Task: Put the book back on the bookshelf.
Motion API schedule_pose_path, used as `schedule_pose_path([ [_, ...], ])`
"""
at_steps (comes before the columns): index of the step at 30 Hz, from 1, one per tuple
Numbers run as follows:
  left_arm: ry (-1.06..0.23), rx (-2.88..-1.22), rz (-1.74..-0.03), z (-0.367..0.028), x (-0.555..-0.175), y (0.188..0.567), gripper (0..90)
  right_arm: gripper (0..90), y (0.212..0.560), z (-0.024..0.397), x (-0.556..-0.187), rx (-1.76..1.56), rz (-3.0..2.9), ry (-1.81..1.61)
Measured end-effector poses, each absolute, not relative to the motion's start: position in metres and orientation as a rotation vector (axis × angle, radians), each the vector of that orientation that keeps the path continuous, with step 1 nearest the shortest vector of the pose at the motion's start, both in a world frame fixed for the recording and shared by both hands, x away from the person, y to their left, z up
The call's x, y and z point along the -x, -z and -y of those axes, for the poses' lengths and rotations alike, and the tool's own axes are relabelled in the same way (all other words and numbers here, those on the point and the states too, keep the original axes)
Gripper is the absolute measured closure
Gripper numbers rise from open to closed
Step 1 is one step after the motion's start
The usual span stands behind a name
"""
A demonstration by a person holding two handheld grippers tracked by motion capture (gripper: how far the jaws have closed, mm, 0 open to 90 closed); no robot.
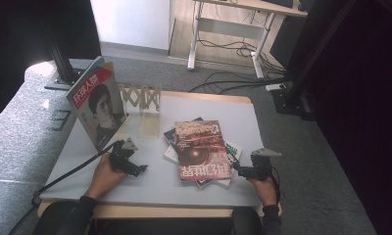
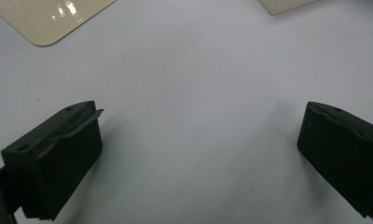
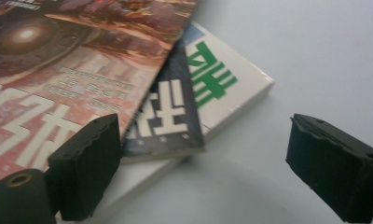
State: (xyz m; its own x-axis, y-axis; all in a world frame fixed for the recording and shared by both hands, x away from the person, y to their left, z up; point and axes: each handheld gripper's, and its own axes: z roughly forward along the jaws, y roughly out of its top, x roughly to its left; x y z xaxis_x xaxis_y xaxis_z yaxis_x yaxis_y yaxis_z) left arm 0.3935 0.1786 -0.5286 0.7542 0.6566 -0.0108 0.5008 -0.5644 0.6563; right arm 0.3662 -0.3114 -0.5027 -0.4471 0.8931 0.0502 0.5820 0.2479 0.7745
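- Right gripper (image 3: 201,154): jaws spread wide with nothing gripped; one jaw hangs over the near corner of the red magazine (image 3: 58,60), the other over bare table (image 3: 315,56) just beside the stack.
- Left gripper (image 2: 201,154): jaws wide apart and empty above bare table, well to the left of the red magazine.
- The red magazine tops the stack, over a dark book (image 3: 168,116) and a white book (image 3: 222,79) whose corners stick out.
- In the high view, a wooden rack (image 1: 141,98) stands beyond the red magazine, with an upright portrait magazine (image 1: 97,103) at its left.
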Motion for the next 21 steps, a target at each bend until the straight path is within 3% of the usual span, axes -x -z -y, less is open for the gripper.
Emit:
schedule_pose_path([
  [4, -0.309, -2.293, -0.863, -0.179, -0.394, 0.529, 0.0, 1.4, 0.502, 0.299, -0.370, -1.325, -2.154, -1.050],
  [21, -0.309, -2.293, -0.863, -0.179, -0.394, 0.529, 0.0, 1.3, 0.494, 0.238, -0.384, -1.180, -2.294, -1.078],
])
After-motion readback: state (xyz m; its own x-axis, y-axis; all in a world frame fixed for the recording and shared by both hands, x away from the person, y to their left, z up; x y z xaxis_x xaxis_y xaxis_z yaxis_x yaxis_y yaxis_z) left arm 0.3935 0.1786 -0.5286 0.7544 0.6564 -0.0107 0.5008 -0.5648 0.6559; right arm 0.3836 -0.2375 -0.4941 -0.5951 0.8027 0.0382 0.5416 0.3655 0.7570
